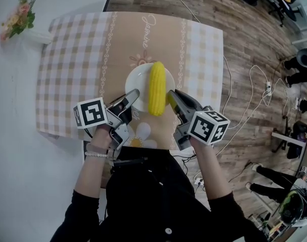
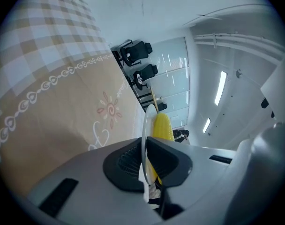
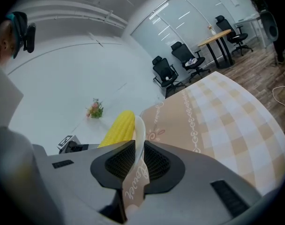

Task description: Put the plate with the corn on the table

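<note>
While clamped on opposite rims of the round white ceramic plate (image 1: 136, 79) bearing the long yellow corn cob (image 1: 156, 87), jaws of left gripper (image 1: 134, 96) and right gripper (image 1: 171, 96) both closed on it, holds it seemingly just above the beige checked cloth-covered desk (image 1: 72, 74), with lowering and release left to do.

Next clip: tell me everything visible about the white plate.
The plate is white, round, shallow, seemingly ceramic. A yellow corn cob lies across it, overhanging the near rim. The left hand-held gripper clamps its near-left rim, the right hand-held gripper its near-right rim. It sits level over the checked tablecloth; contact with the cloth is unclear.
</note>
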